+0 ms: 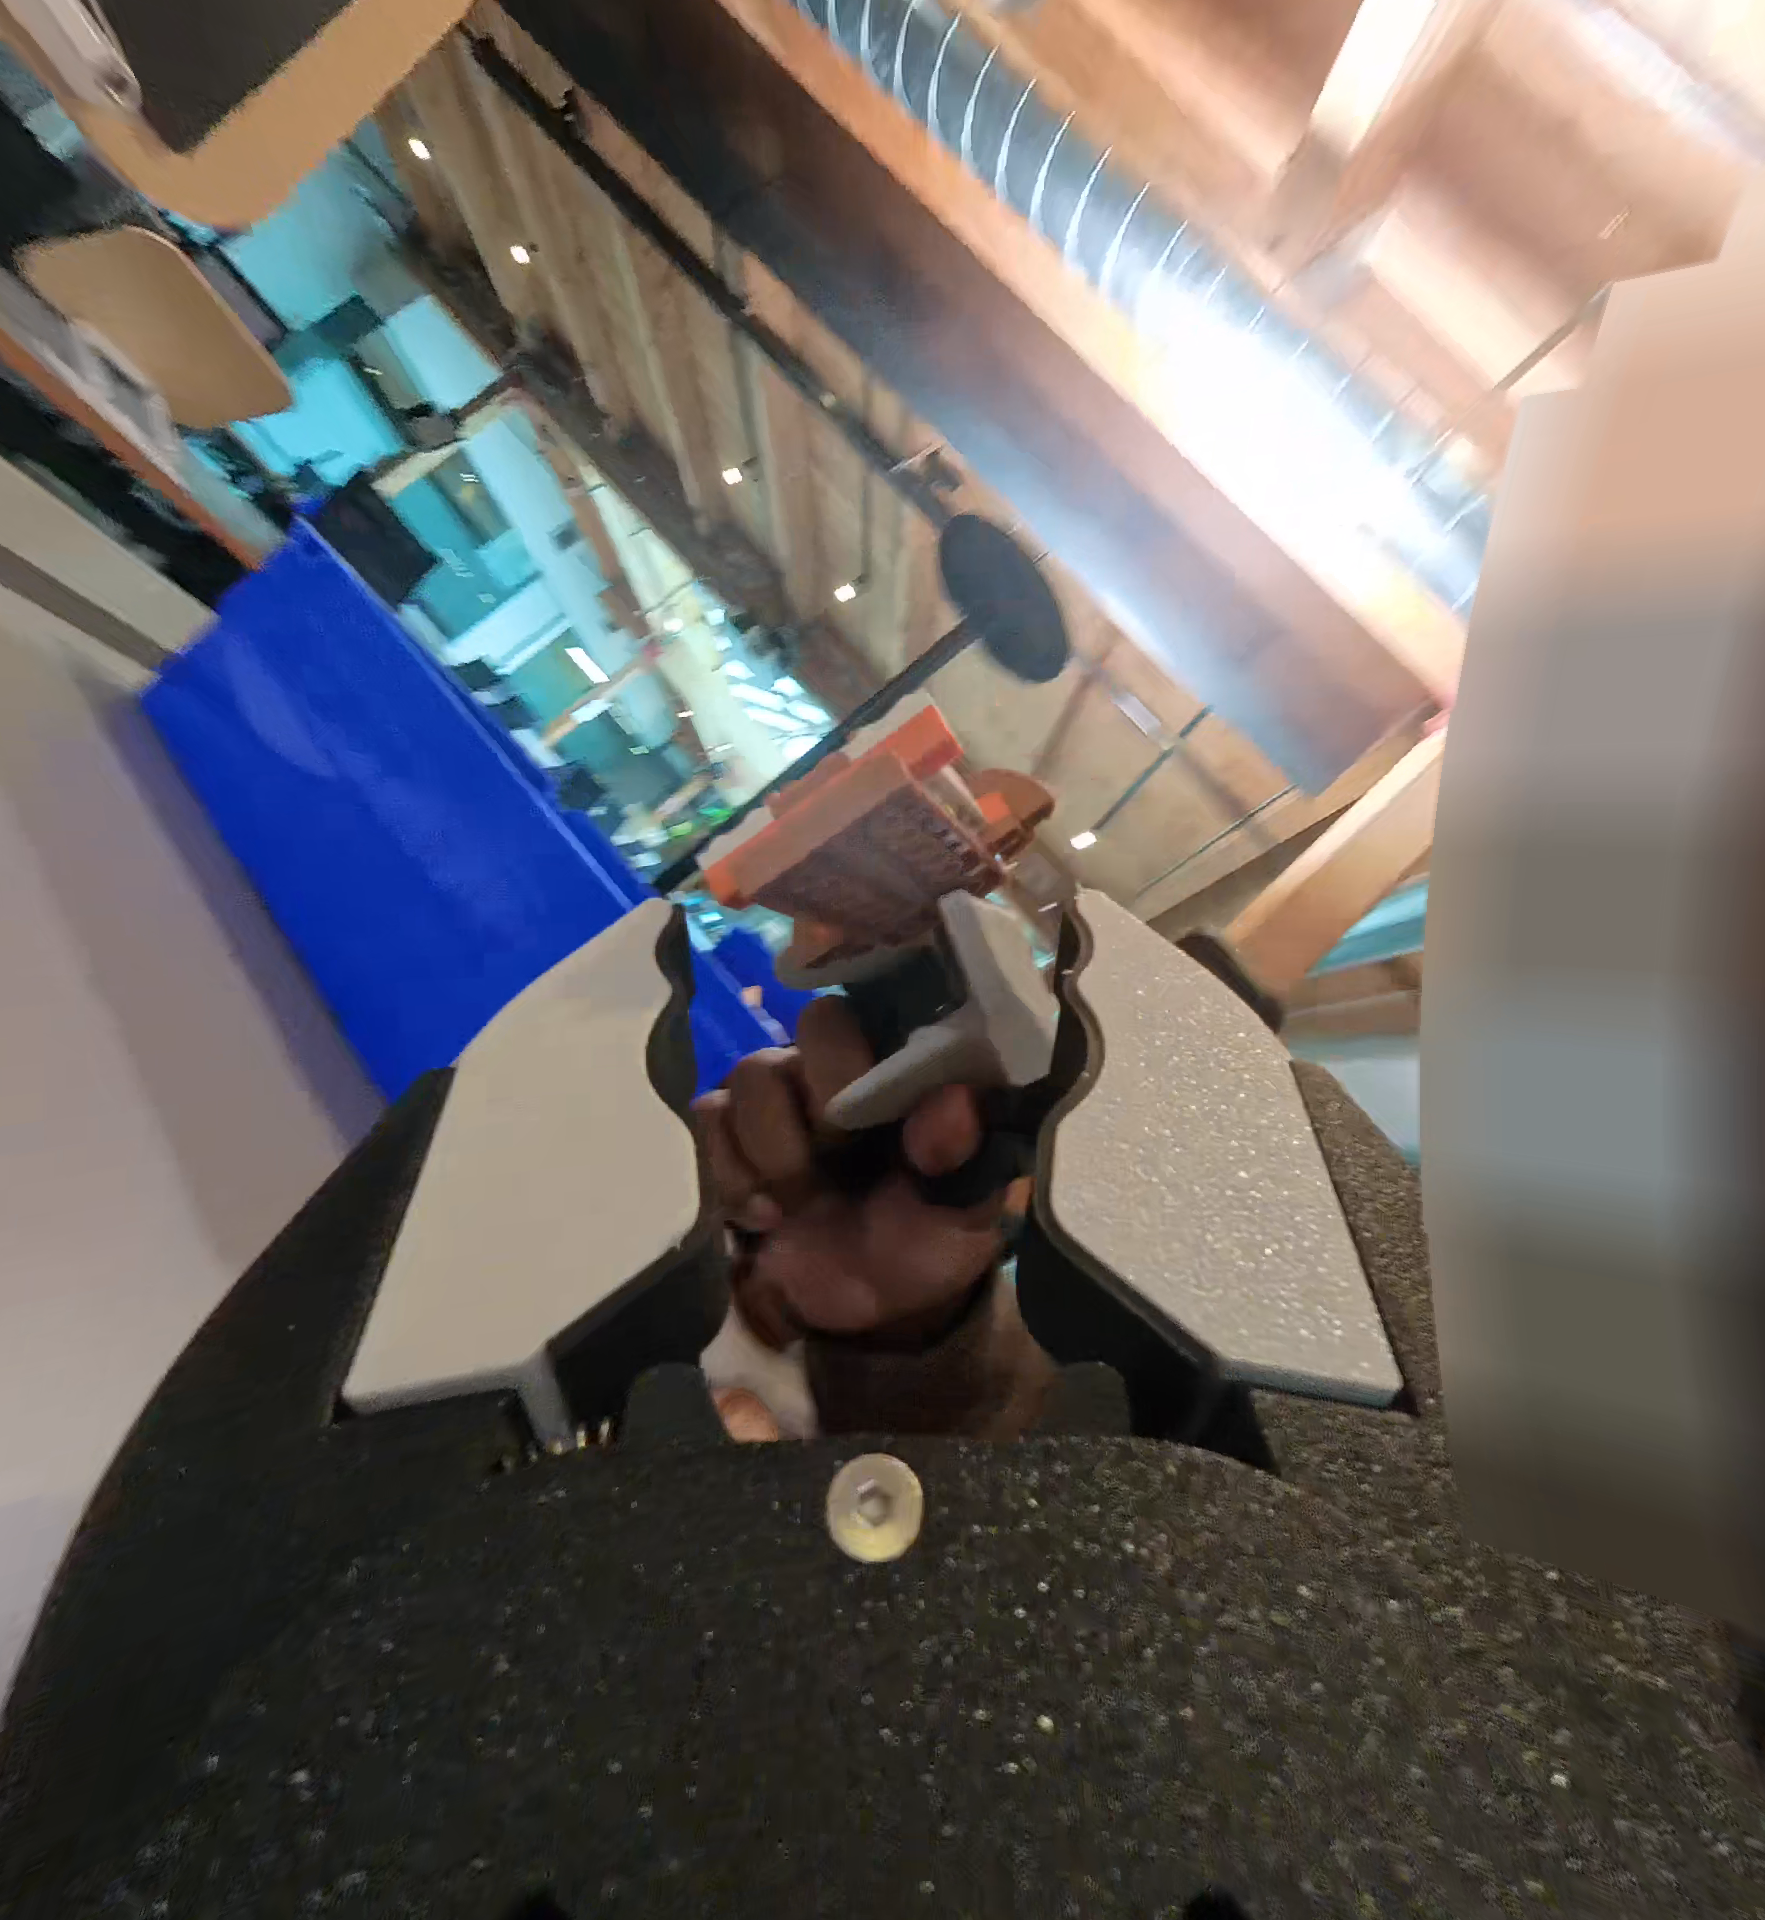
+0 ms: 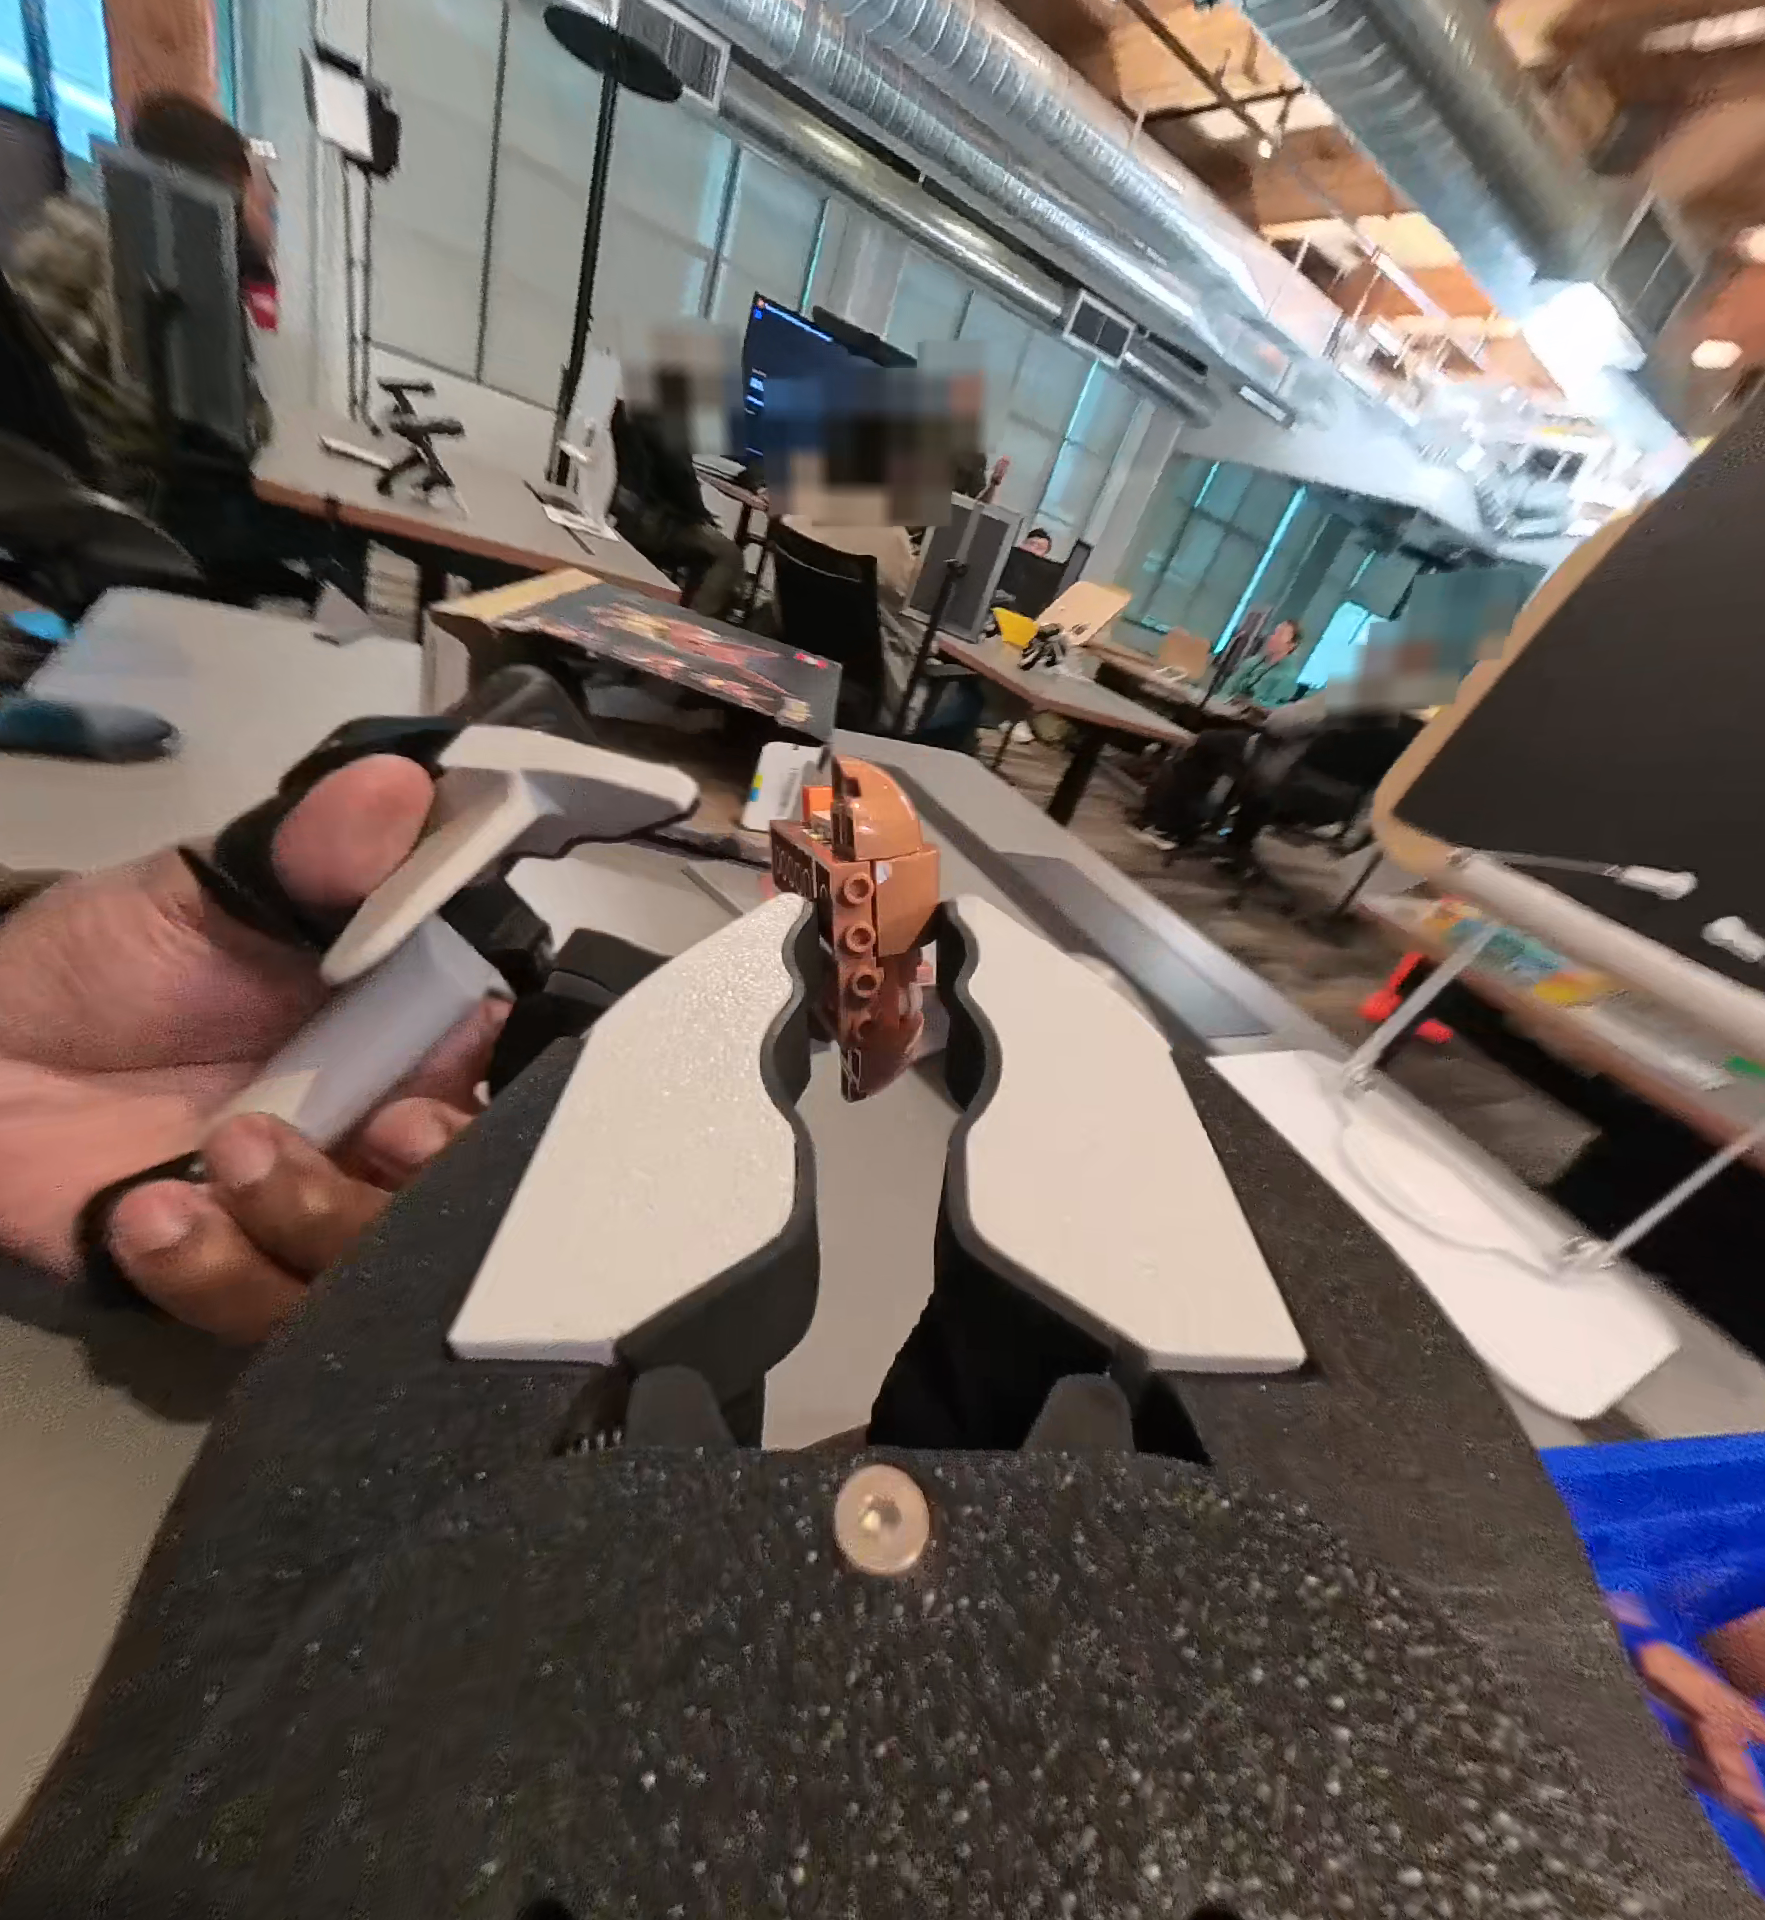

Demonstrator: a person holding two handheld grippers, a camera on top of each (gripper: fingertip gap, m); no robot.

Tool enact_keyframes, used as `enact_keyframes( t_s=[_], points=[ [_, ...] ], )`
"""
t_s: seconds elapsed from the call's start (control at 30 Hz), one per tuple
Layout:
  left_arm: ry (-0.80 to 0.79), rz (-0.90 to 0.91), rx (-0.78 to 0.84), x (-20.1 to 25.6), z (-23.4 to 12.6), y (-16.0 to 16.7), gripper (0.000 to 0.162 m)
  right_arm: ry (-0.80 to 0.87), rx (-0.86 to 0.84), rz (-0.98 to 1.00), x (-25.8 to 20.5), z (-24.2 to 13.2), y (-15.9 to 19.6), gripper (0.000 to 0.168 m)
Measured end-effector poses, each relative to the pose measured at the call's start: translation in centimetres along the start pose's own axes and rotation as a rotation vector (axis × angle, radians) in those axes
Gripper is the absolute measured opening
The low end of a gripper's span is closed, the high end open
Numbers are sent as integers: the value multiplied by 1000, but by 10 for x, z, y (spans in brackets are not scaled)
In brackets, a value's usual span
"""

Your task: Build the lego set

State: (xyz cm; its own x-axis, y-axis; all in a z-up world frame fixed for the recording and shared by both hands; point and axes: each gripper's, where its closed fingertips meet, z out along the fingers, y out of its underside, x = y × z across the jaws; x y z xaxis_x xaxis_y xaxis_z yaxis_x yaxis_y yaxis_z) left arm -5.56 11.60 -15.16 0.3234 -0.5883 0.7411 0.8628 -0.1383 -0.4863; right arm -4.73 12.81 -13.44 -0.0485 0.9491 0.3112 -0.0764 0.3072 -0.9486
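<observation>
Right gripper (image 2: 873, 935): jaws pinching brown lego model (image 2: 862, 914), held aloft. Left gripper (image 1: 873, 935): jaws spread, empty. Blue bin (image 2: 1709, 1621) lower right.

Left wrist view: mounted just behind the left gripper (image 1: 873, 935), tilted steeply upward toward ceiling ducts (image 1: 1117, 239), rolled sideways. Right wrist view: riding behind the right gripper (image 2: 878, 935), facing roughly level across the table (image 2: 1117, 894) into the room. Shared by both (close up): the brown brick model (image 1: 862, 836) (image 2: 862, 914) and the opposite hand-held gripper.
</observation>
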Motion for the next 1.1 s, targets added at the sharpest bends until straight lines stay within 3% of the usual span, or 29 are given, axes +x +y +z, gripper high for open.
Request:
enact_keyframes(
  t_s=[0.17,0.37,0.57,0.83,1.1],
  points=[
    [-130,389,-98,-2,-12,-22,71,-89,12,209,0,0,5,21],
    [-49,639,-393,6,3,-6,66,-207,56,367,-11,1,2,21],
    [47,644,-463,4,3,7,26,-252,64,447,-13,1,4,22],
    [95,666,-500,1,-4,12,25,-326,43,430,-18,-5,6,30],
    [128,640,-548,1,-7,21,25,-354,27,377,-23,-7,11,20]
  ],
)
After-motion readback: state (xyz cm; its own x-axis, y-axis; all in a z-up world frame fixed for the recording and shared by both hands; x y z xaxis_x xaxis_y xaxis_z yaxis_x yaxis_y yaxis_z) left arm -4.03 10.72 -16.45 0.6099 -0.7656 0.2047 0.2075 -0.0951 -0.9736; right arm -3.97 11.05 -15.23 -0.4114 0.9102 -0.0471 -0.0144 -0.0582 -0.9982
